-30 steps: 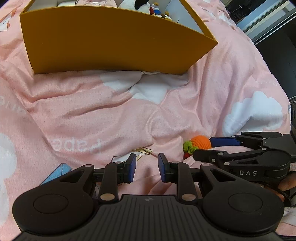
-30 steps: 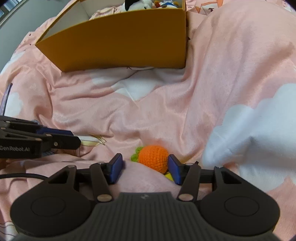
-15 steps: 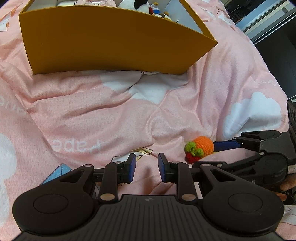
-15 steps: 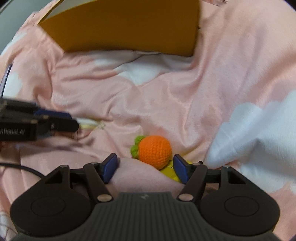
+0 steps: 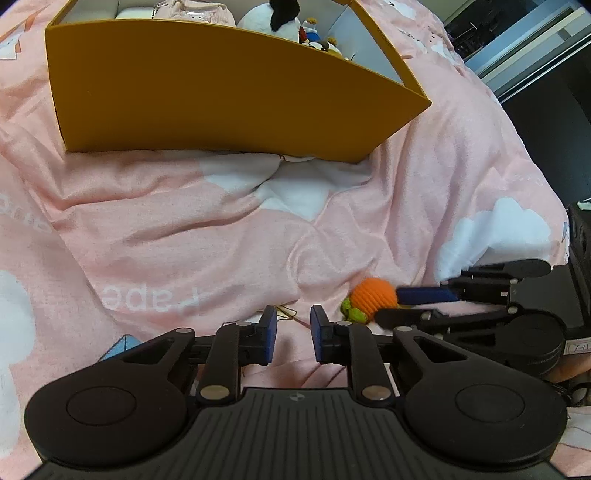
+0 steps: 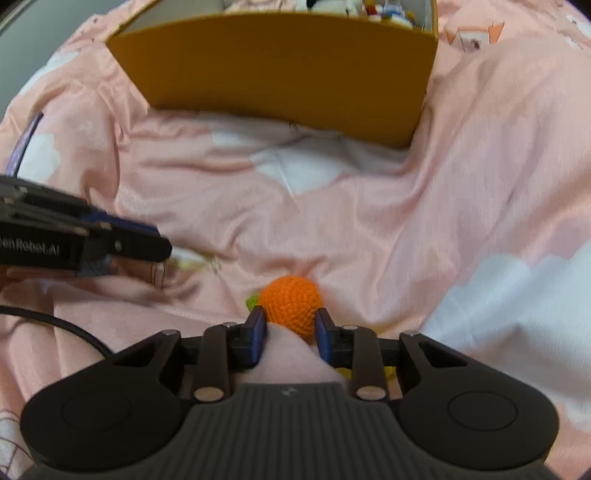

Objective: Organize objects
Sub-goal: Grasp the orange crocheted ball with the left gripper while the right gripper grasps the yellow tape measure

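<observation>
Right wrist view: right gripper, wide apart a second ago, is closing on the orange toy; left gripper narrows on nothing.

Box top cut by frame edge in both views; near wall hides most of the contents, only tops of plush toys show, too small to ID. Crochet toy: lower part hidden behind blanket fold and right gripper pads; yellow bit under it unclear. Right wrist view motion-blurred, left gripper smeared, body cut at left edge. In left view right gripper's body runs off right edge; hand behind barely visible.
</observation>
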Demonstrator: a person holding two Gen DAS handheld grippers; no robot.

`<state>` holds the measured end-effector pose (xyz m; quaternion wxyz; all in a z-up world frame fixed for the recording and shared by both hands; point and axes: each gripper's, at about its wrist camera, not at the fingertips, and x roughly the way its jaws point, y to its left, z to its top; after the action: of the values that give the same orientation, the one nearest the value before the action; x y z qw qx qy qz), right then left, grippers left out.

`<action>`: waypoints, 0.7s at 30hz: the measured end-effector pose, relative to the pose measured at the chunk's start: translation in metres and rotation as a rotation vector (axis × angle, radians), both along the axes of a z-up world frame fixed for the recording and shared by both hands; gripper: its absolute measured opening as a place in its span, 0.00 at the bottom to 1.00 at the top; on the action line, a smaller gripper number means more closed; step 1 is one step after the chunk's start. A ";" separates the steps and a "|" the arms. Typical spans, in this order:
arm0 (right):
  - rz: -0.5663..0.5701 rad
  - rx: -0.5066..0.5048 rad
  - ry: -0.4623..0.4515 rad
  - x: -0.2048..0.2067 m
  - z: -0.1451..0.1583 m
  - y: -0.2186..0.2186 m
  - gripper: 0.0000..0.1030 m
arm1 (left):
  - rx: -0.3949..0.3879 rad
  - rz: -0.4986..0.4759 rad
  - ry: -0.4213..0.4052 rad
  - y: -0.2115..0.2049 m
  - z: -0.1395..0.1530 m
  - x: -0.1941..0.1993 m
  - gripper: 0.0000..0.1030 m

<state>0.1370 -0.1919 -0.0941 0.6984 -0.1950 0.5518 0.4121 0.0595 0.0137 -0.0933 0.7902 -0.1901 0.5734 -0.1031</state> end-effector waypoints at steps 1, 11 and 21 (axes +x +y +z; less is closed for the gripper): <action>-0.007 0.022 -0.013 0.001 0.003 0.001 0.25 | 0.001 0.003 -0.001 0.001 0.000 0.000 0.20; -0.093 0.066 -0.029 0.018 0.028 -0.006 0.31 | -0.030 -0.178 -0.032 -0.024 0.008 -0.008 0.20; 0.088 -0.128 0.058 -0.021 0.018 -0.023 0.41 | -0.042 -0.406 0.012 -0.062 0.009 -0.027 0.09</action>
<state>0.1159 -0.2154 -0.0762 0.6495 -0.2514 0.5876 0.4119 0.0329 -0.0486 -0.0844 0.7458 -0.0879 0.6022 -0.2711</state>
